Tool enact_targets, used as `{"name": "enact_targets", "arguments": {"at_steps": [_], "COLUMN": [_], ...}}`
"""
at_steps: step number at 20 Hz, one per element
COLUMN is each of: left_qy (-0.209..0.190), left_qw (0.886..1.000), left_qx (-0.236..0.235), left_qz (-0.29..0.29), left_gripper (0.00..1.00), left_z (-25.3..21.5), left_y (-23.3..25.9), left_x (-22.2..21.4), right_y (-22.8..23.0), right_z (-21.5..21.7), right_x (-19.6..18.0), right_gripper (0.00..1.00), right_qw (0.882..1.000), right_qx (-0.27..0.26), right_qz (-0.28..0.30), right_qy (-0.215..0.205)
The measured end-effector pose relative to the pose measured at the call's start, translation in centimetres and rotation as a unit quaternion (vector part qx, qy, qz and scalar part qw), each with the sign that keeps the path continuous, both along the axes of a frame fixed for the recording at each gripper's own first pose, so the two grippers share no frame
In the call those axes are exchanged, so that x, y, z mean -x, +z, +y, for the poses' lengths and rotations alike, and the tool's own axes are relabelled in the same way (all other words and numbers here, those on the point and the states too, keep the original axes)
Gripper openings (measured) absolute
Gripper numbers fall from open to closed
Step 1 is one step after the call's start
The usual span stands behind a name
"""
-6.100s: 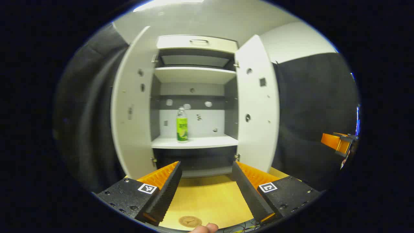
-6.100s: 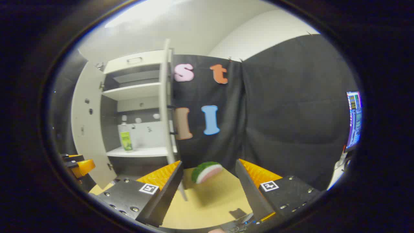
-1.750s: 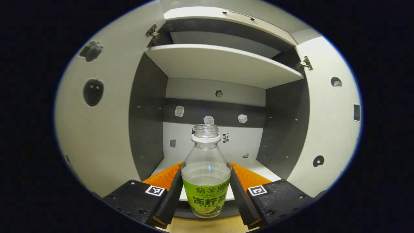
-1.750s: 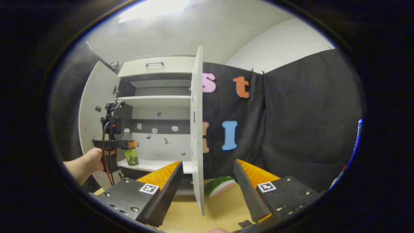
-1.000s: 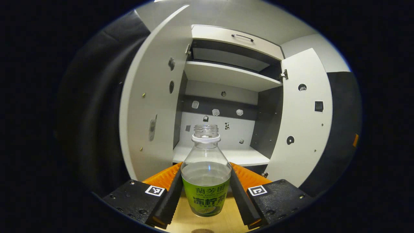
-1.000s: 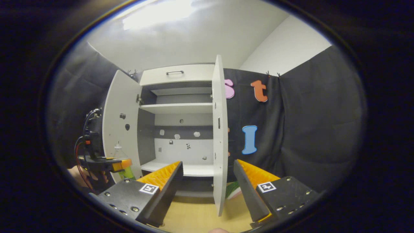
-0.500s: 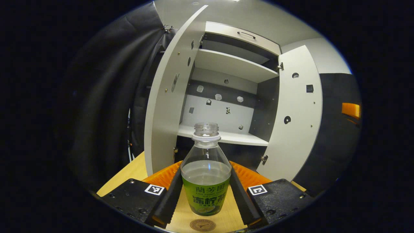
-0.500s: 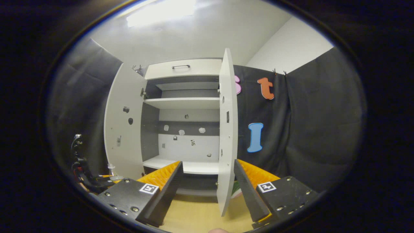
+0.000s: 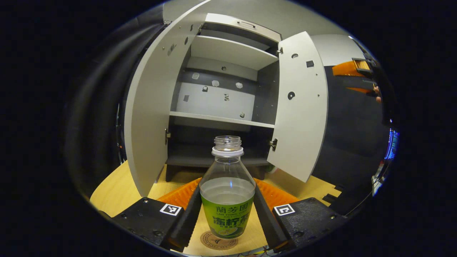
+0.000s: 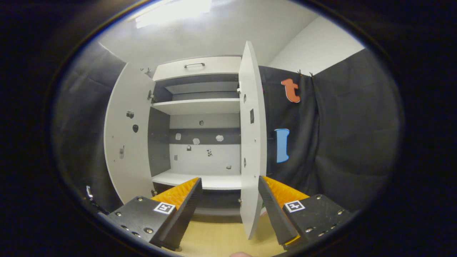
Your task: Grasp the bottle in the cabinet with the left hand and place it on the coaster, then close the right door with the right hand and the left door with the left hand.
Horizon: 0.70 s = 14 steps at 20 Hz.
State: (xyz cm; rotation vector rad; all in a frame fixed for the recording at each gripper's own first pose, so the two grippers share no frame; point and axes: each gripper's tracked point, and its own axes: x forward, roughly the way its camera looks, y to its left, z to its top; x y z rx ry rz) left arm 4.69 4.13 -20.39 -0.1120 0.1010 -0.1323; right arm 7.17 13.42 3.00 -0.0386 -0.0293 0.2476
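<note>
Left gripper view has the bottle [image 9: 227, 192] upright and uncapped, part full of clear liquid, with the left gripper [image 9: 227, 214] clamped on its labelled body, one finger pressing each side. Directly beneath the bottle's base lies the round coaster [image 9: 218, 240] on the wooden table [image 9: 117, 189]; whether the base touches it or hangs just above cannot be told from this angle. Beyond the bottle stands the cabinet [image 9: 228, 103], its shelves bare, with the left door [image 9: 150, 107] swung wide to one side of the bottle and the right door [image 9: 301, 107] open to the other. Farther off, past the right door, the other gripper shows high at the edge.

Right gripper view has the right gripper [image 10: 228, 210] with its fingers spread and nothing between them, the free edge of the right door [image 10: 251, 142] standing just ahead of the gap.

The step in hand looks like setting the bottle on the coaster. Next, the bottle should be settled squarely on the coaster, the grip loosened gently so the open bottle does not tip, and the left gripper drawn straight back. Then the right gripper can push its door shut.
</note>
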Motion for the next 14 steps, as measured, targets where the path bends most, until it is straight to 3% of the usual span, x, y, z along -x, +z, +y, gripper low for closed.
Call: {"name": "enact_targets", "arguments": {"at_steps": [6,9,14], "left_qy": [0.003,0.003,-0.002], "left_qw": [0.998,0.997,0.995], "left_qx": [-0.002,-0.018,-0.060], "left_qz": [0.056,0.069,0.084], "left_gripper": [0.81,0.81,0.89], "left_z": [0.1,-0.4,-0.6], "left_y": [-7.0,-8.3,-8.7], "left_x": [-0.2,0.4,0.8], "right_y": [-3.7,-6.0,-5.4], "right_z": [0.7,0.9,1.8], "right_x": [-1.6,-2.2,-1.9], "right_gripper": [0.96,0.96,0.96], "right_qw": [1.000,0.998,0.999], "right_qx": [0.008,0.006,0.003], "right_qz": [0.027,0.058,0.042], "right_qy": [0.009,0.006,0.030]}}
